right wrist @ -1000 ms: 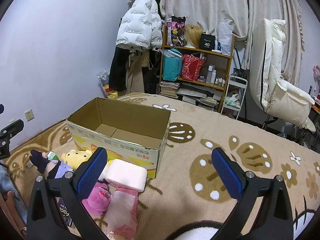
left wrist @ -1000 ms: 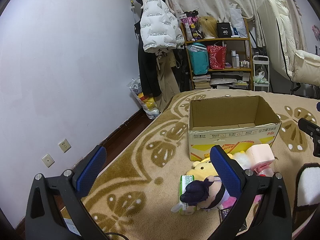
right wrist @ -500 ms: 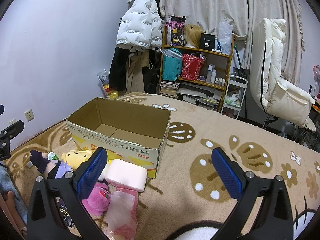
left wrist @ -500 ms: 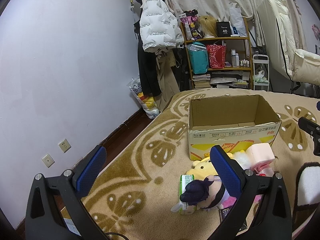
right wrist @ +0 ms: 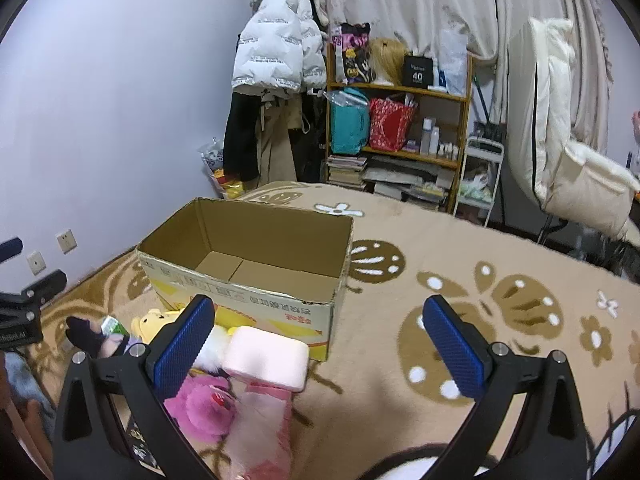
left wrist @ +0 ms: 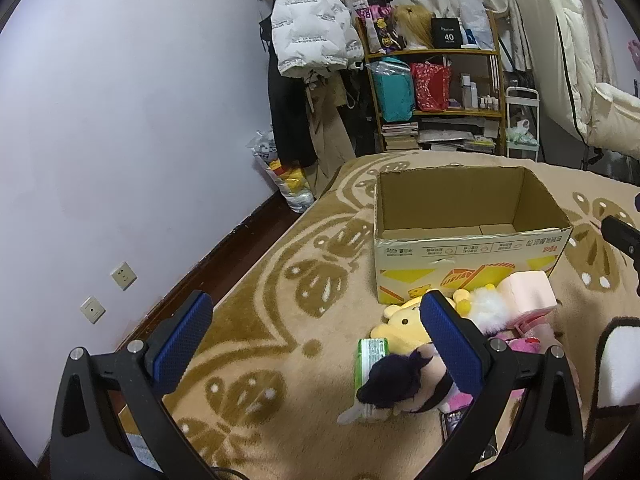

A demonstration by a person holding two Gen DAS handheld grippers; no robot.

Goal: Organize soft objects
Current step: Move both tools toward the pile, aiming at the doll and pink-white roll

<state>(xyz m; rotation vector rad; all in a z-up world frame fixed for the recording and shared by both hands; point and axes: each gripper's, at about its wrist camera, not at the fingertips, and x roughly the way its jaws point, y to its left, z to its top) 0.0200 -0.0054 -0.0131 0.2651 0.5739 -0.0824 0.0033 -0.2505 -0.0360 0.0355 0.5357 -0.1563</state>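
Note:
An open cardboard box (left wrist: 472, 256) (right wrist: 256, 280) stands empty on the patterned rug. In front of it lies a pile of soft things: a yellow bear plush (left wrist: 402, 322) (right wrist: 150, 320), a dark-haired doll (left wrist: 400, 380) (right wrist: 86, 336), a pink foam block (left wrist: 528, 292) (right wrist: 266, 356), a pink plush (right wrist: 200, 404) and a pink bag (right wrist: 264, 432). My left gripper (left wrist: 316, 332) is open and empty, left of the pile. My right gripper (right wrist: 318, 332) is open and empty, above the rug right of the pile.
A green packet (left wrist: 370, 358) lies by the doll. A wooden shelf (left wrist: 436, 96) with bags and books, hanging coats (left wrist: 308, 40) and a cream chair (right wrist: 568, 160) stand at the back. A wall with sockets (left wrist: 124, 276) runs along the left.

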